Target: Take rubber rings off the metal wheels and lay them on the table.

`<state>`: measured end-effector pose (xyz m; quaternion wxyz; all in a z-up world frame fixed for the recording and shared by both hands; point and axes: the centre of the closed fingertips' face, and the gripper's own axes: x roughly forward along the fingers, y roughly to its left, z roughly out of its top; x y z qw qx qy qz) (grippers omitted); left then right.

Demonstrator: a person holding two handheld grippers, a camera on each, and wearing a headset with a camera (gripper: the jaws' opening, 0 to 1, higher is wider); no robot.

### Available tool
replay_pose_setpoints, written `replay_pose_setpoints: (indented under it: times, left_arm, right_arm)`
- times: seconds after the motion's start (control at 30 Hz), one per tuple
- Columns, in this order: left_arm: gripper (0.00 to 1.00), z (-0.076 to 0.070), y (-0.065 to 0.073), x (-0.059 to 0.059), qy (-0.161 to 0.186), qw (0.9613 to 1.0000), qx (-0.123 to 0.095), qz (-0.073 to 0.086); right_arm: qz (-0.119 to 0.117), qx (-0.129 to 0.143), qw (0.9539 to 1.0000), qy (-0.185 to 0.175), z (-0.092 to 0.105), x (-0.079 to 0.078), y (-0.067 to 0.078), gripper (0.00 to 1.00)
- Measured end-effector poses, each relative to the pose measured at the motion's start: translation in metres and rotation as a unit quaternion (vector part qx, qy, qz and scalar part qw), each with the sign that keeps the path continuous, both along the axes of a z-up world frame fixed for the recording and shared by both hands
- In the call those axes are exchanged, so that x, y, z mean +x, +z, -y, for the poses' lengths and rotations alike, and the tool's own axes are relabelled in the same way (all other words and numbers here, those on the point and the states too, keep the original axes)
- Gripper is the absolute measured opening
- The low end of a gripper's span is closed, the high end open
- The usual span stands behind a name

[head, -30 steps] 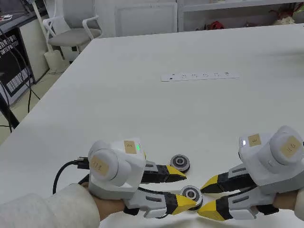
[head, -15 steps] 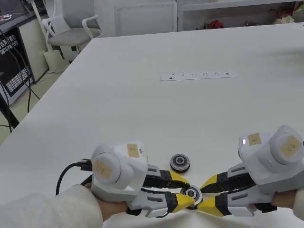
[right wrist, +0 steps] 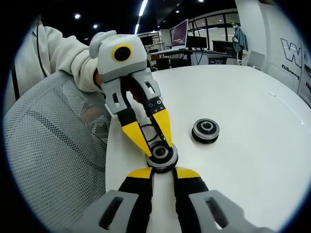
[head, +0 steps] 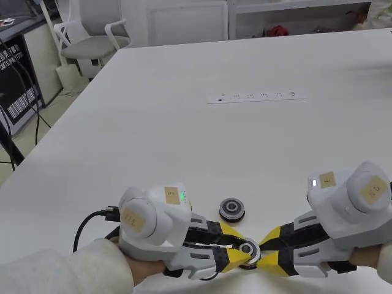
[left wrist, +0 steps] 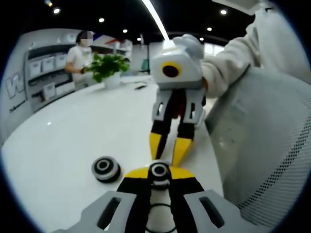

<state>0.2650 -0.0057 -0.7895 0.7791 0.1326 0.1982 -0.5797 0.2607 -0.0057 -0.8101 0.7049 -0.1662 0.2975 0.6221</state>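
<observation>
A small metal wheel with a black rubber ring sits just above the table's near edge, caught between both grippers. My left gripper comes in from the left, and its yellow jaws are shut on the wheel across its width. My right gripper comes in from the right and meets it tip to tip. Those jaws are nearly together, pinching the wheel's black rim on its near side. A second wheel with its ring on lies flat on the table a little beyond. A thin black loop lies under the left jaws.
A white power strip lies mid-table, far beyond the work. The white table has its left edge near an office chair. A person stands by a plant far behind.
The left gripper slid right and its jaws shut on the near wheel. The right gripper's jaws narrowed onto the wheel's rim. The second wheel stayed put.
</observation>
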Motion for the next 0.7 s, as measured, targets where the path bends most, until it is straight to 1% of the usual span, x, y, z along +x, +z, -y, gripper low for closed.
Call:
replay_pose_setpoints:
  times: [0.23, 0.3, 0.33, 0.43, 0.5, 0.67, 0.7]
  left_arm:
    - [0.14, -0.0004, 0.0001, 0.0, -0.003, 1.0, 0.003, 0.005]
    - [0.14, -0.0005, 0.0002, 0.0001, -0.003, 1.0, 0.003, 0.006]
    - [0.15, -0.0003, 0.0002, 0.0001, -0.003, 1.0, 0.003, 0.006]
    - [0.15, -0.0003, 0.0001, 0.0001, -0.003, 1.0, 0.003, 0.006]
    - [0.15, -0.0003, 0.0, 0.0002, -0.003, 1.0, 0.003, 0.006]
    - [0.15, 0.0001, 0.0001, 0.0006, -0.003, 1.0, 0.003, 0.007]
    - [0.15, 0.0001, 0.0, 0.0006, -0.003, 1.0, 0.003, 0.007]
  right_arm:
    - [0.001, -0.004, 1.0, 0.001, 0.0015, 0.0003, -0.0002, 0.09]
    - [0.004, -0.005, 1.0, 0.0, 0.0019, 0.0009, 0.0, 0.05]
    - [0.01, -0.004, 0.9999, -0.001, 0.0019, 0.0027, 0.0005, 0.02]
    - [0.007, -0.006, 1.0, -0.003, 0.0018, 0.0025, 0.0002, 0.02]
    - [0.003, -0.007, 1.0, -0.006, 0.0021, 0.0031, 0.0, 0.01]
    - [-0.023, -0.011, 0.9993, -0.027, 0.0029, 0.0059, -0.0011, 0.0]
    - [-0.023, -0.011, 0.9993, -0.027, 0.003, 0.0061, -0.0012, 0.0]
